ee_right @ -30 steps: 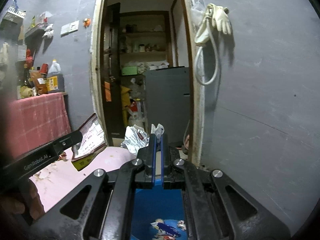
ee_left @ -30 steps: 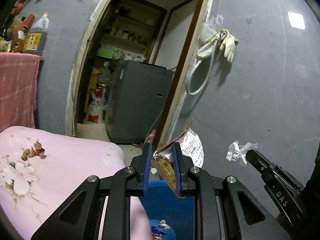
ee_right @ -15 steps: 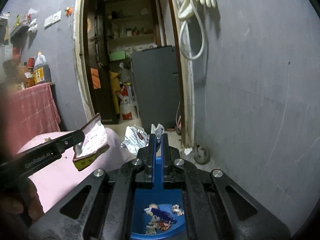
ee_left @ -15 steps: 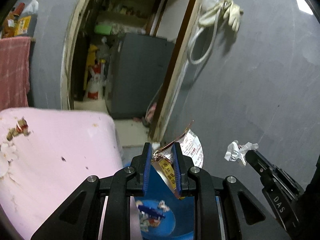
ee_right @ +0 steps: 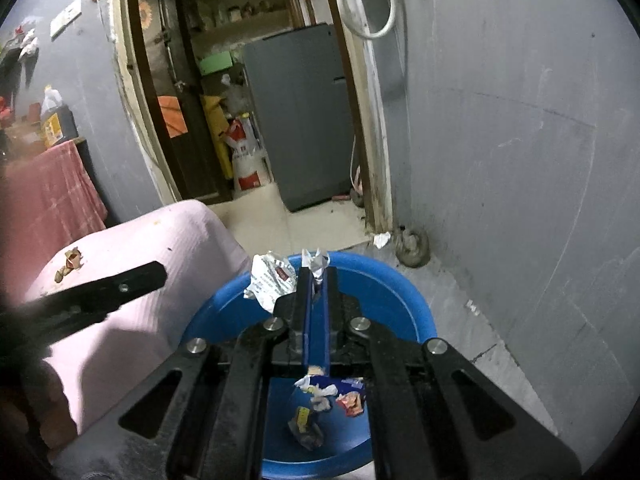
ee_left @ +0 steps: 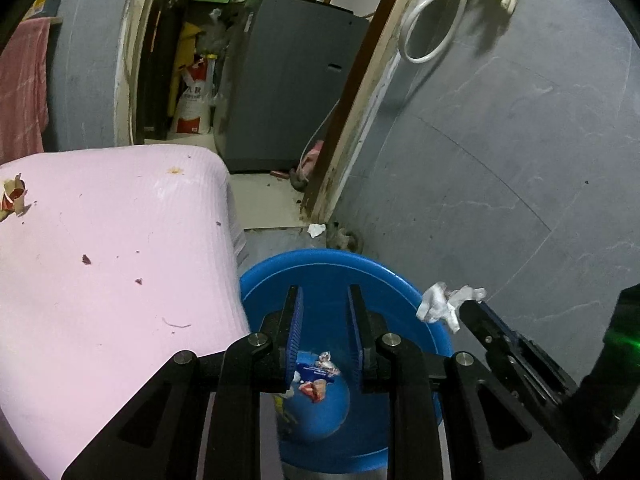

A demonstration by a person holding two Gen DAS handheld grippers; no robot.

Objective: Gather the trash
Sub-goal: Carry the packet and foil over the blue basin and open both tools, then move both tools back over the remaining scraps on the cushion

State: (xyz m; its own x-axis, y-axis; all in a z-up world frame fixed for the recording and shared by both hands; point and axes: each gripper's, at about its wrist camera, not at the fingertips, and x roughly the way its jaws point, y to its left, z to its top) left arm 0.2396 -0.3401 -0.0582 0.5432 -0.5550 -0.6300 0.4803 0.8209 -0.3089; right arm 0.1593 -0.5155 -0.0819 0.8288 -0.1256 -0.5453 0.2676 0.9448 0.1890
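A blue basin (ee_left: 320,257) stands on the floor beside a pink-covered table, with several wrappers (ee_left: 317,376) in its bottom. My left gripper (ee_left: 324,292) hangs over it, jaws opening, and nothing is between its fingers. A yellow-edged wrapper (ee_right: 303,420) is down inside the basin (ee_right: 384,278). My right gripper (ee_right: 317,276) is shut on crumpled white printed paper (ee_right: 269,280), held above the basin's far rim. In the left wrist view that paper (ee_left: 442,305) sticks out of the right gripper (ee_left: 470,306) at the basin's right rim. The left gripper (ee_right: 156,274) shows bare.
The pink table cover (ee_left: 100,260) fills the left side, with torn scraps (ee_left: 12,196) on it. A grey wall (ee_left: 500,160) rises right of the basin. Beyond, a doorway holds a grey appliance (ee_left: 288,80). A white scrap (ee_left: 316,230) lies on the floor by the door frame.
Both grippers sank and tipped down over the basin. The left jaws let go of the yellow-edged wrapper, which dropped into the basin. The right gripper kept its paper.
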